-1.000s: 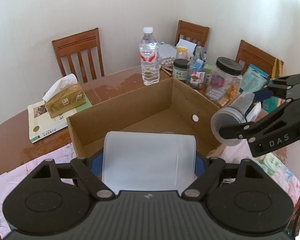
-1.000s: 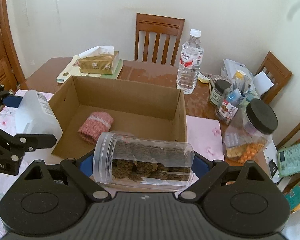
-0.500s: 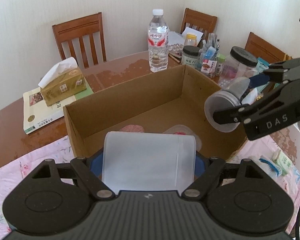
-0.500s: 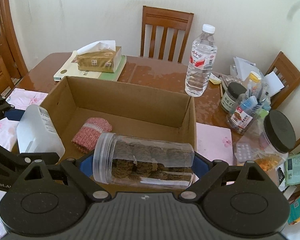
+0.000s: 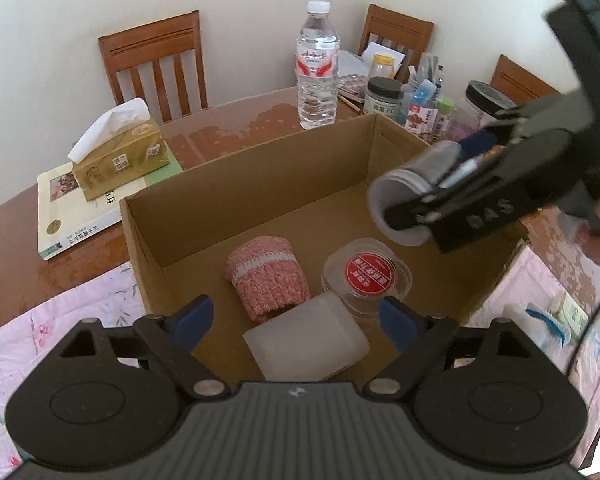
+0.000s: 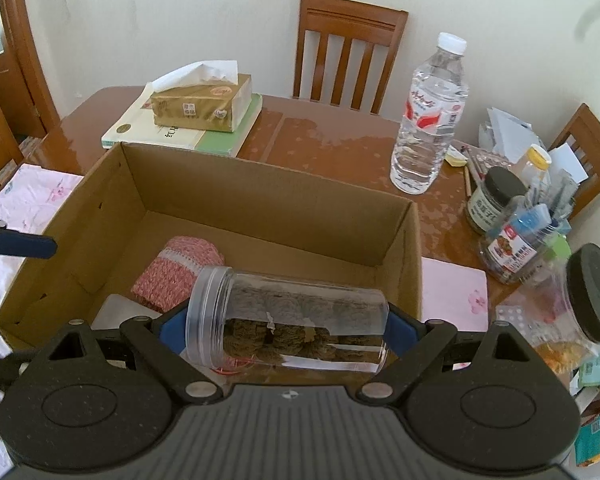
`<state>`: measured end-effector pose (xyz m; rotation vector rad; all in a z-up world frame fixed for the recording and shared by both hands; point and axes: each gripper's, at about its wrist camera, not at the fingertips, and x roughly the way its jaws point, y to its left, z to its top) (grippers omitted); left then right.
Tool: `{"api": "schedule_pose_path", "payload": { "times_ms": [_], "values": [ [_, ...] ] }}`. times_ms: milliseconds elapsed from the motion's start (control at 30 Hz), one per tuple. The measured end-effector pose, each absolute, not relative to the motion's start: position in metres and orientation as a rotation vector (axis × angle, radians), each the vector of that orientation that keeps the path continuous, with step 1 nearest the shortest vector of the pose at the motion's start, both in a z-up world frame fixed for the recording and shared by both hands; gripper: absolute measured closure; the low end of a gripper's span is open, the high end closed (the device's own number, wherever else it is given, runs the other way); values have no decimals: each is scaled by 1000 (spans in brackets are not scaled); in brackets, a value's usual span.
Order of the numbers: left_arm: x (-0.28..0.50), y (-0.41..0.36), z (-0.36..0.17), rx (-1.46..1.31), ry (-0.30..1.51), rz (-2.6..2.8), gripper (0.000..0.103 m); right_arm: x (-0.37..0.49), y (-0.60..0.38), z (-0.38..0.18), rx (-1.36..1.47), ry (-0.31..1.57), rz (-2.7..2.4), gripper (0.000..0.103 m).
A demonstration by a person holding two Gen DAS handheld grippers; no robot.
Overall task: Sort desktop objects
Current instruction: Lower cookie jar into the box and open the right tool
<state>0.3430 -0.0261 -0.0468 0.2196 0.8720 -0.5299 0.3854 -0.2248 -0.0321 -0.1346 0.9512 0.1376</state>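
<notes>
Left wrist view: your left hand-held gripper point(image 5: 296, 318) hangs over the near end of the cardboard box point(image 5: 256, 184) with its blue-padded fingers spread wide, gripping nothing. Below the gap a translucent white container point(image 5: 306, 340) lies on the box floor, just beside a pink knitted sleeve point(image 5: 268, 278) and a clear tub with a red label point(image 5: 366, 274). Your right hand-held gripper point(image 5: 452, 204) enters from the right above the box's far corner, clamped on a clear jar point(image 5: 410, 204); it is blurred. On the counter point(image 5: 228, 128) behind the box stand a water bottle point(image 5: 317, 70) and a tissue box point(image 5: 120, 156) resting on a book point(image 5: 66, 216).

Right wrist view: your right hand-held gripper point(image 6: 286, 330) is closed on the clear jar point(image 6: 288, 328), held sideways between the pads, with brown lumps inside. The jar sits over the near right part of the cardboard box point(image 6: 228, 192). One blue fingertip of your left hand-held gripper point(image 6: 20, 245) shows at the left edge, over the box's left wall.
</notes>
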Motion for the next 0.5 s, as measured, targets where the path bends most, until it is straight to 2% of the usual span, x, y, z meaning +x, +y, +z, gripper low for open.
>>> {"api": "schedule_pose_path", "payload": {
  "times_ms": [500],
  "values": [
    [338,-14,-45,217,877,-500,10,420,-207,-54,-148,998,181,5]
  ]
}}
